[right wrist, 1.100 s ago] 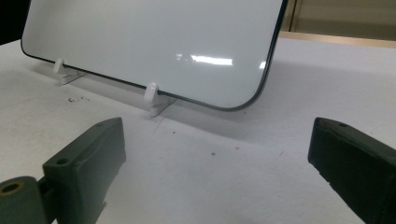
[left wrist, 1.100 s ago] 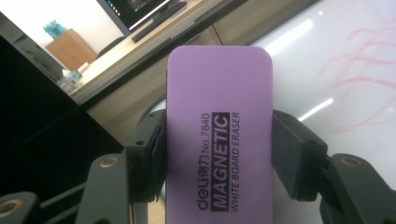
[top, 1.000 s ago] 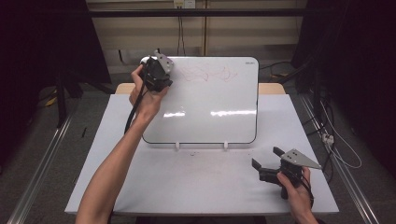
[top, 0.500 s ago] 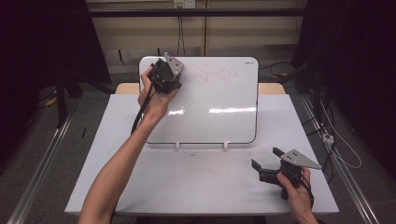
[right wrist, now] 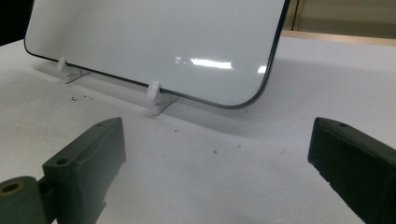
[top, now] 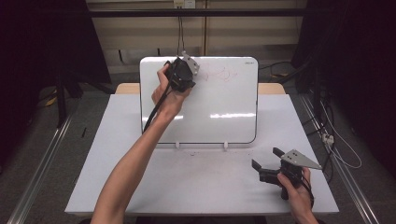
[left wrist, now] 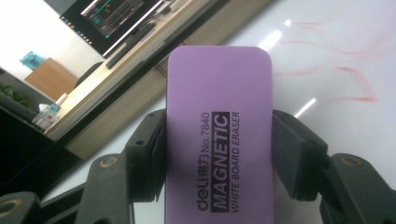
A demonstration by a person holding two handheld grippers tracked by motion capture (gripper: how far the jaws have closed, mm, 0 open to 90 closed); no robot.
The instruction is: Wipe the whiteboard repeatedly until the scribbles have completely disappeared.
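White table [top: 140, 186], dark room behind, whiteboard [top: 233, 112] propped upright on small feet. Purple magnetic eraser [left wrist: 219, 135] pinched flat between the left gripper [top: 180, 77] jaws, up at the board's top edge, just beside faint red scribbles [left wrist: 345, 70] (probably there to wipe them off). Gripped by its long sides, likely so the felt face meets the board. Right gripper [top: 268, 170] low over the table, jaws spread wide, holding nothing.
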